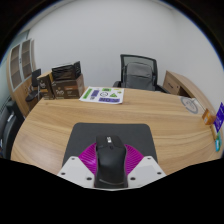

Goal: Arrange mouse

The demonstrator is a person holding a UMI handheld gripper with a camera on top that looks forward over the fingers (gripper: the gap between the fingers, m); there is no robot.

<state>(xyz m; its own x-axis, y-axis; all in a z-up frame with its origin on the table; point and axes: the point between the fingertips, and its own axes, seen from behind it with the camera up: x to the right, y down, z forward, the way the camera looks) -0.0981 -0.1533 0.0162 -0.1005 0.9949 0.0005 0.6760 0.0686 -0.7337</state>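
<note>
Jaws closed on black mouse point(110, 160), my gripper point(110, 168) pinching both flanks; dark mousepad point(85, 135) beneath, wooden table point(50, 125) all round

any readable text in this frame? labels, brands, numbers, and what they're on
None readable.
Printed sheet on the far side of the desk: coloured graphics, text too small.
Cardboard boxes: markings blurred.
Black mouse between the gripper fingers: no logo visible.

mouse point(109, 160) between gripper point(110, 170) fingers, on mousepad point(75, 140); chair point(141, 72) behind table point(50, 125).
</note>
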